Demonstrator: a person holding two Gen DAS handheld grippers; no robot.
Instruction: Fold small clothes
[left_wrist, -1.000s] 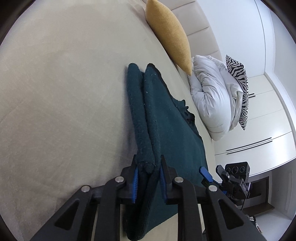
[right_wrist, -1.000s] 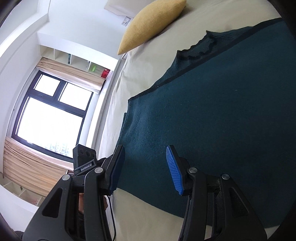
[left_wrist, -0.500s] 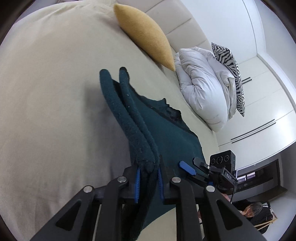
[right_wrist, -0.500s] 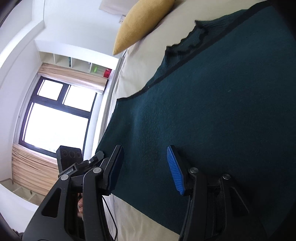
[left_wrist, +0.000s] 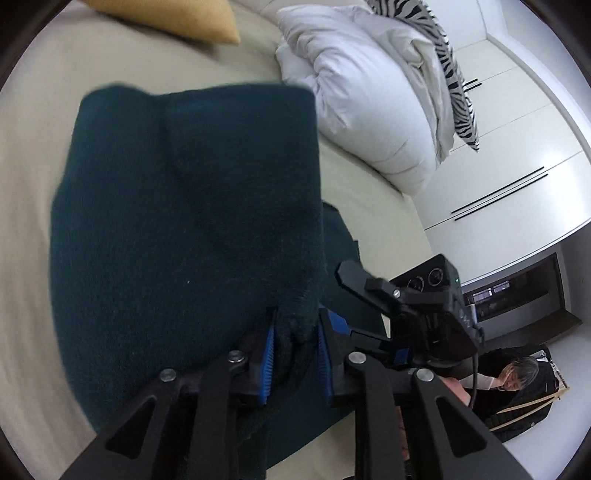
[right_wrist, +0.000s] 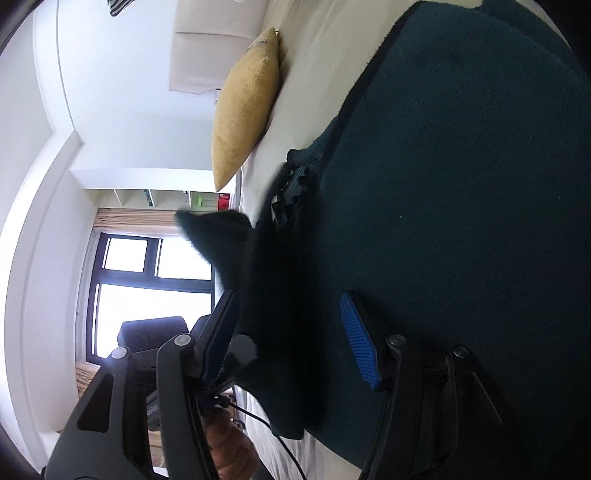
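My left gripper (left_wrist: 295, 354) pinches a bunched edge of the dark green sweater (left_wrist: 184, 206), carrying that flap over the rest on the bed (left_wrist: 33, 110): the side fold. My right gripper (right_wrist: 291, 339), jaws just widening, hovers empty above the cloth. Next I should lay the flap square, then release. Open sheet beyond; yellow cushion (right_wrist: 245, 107) and white duvet (left_wrist: 362, 99) well apart.

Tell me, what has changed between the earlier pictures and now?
The left gripper, still clamped on the dark green garment, has swung its edge up and across toward the right gripper, whose jaws have just been opening, empty. The yellow cushion and bed stayed put.
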